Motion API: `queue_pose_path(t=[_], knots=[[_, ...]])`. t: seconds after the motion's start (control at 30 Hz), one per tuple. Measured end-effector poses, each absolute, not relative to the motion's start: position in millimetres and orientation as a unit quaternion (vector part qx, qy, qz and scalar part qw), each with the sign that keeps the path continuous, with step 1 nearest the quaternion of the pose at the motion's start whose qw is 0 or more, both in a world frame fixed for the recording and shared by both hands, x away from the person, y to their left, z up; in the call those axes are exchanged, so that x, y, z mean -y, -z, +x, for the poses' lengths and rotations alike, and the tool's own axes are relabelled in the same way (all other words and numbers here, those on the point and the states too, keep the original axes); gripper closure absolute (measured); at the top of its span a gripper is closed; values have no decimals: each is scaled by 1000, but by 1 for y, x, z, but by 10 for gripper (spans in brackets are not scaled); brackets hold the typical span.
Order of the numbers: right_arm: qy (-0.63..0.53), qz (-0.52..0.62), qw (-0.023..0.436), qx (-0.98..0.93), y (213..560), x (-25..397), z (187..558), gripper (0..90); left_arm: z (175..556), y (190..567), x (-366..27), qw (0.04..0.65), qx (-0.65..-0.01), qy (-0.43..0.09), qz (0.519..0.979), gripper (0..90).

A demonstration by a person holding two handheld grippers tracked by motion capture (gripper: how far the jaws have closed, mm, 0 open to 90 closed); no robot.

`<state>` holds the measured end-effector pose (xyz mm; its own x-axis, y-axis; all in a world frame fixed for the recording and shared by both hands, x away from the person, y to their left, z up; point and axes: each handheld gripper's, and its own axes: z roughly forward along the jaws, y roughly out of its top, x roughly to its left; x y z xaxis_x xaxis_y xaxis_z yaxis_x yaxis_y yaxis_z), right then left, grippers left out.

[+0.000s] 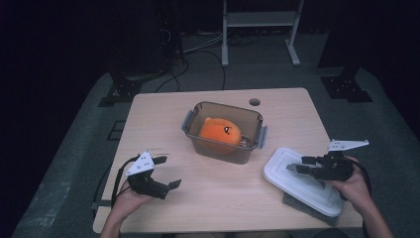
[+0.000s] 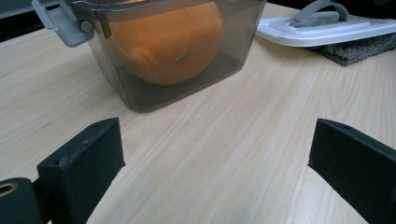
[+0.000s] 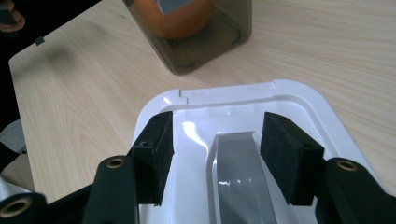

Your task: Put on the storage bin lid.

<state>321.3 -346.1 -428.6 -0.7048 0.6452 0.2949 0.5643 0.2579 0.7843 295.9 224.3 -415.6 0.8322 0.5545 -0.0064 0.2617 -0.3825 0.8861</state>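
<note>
A smoky clear plastic container (image 1: 225,130) stands at the middle of the table with an orange plush toy (image 1: 220,131) inside it. Its white lid (image 1: 302,179) with a grey handle (image 3: 240,177) lies flat at the right, partly on a dark grey pad (image 1: 309,207). My right gripper (image 1: 303,165) hangs open just over the lid, one jaw on each side of the grey handle, not closed on it. My left gripper (image 1: 167,172) stands open over bare wood at the front left, pointed toward the container (image 2: 163,51) and the toy (image 2: 166,39).
The table (image 1: 163,114) is light wood with a round cable hole (image 1: 254,102) at its far edge. Grey latches (image 1: 187,121) hang at the container's ends. Dark floor, cables and a white frame lie beyond the table.
</note>
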Motion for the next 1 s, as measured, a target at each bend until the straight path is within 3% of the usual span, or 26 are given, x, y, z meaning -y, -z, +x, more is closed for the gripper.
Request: queue_pose_path(t=[0.37, 0.73, 1.0], knots=[[-472, 391, 52, -788, 439, 354, 314, 478, 296, 416, -224, 496, -249, -146, 819, 25], [-470, 384, 70, -792, 443, 355, 311, 605, 296, 416, -224, 495, -249, -145, 820, 25], [-468, 387, 71, -791, 449, 356, 311, 615, 296, 416, -224, 497, -249, -145, 819, 25]])
